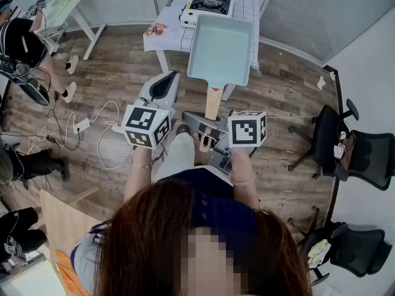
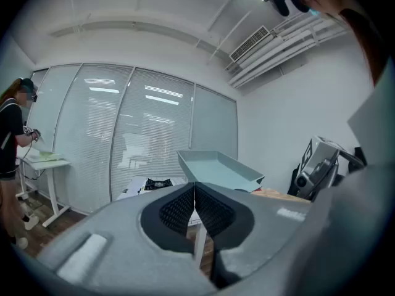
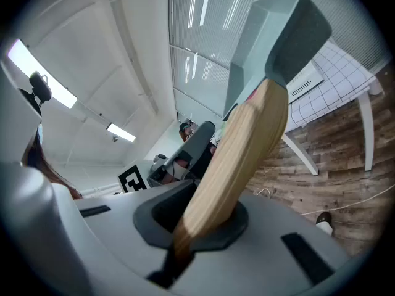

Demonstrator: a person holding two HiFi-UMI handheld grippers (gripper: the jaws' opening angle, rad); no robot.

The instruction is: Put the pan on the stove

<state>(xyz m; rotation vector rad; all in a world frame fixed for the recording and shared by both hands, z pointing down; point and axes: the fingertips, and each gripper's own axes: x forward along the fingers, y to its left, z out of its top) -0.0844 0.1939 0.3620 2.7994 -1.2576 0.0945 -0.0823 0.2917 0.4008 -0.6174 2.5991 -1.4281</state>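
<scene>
right gripper [image 1: 208,139] clamped on the wooden handle [image 1: 213,102]; pan [image 1: 221,48] airborne by the table [image 1: 244,5], short of the stove [image 1: 210,4]. left gripper [image 1: 162,90] pinched shut, empty. Keep pan level, carry forward, lower centred on stove

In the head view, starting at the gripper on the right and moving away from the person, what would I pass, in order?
right gripper → wooden handle → pan → stove
</scene>
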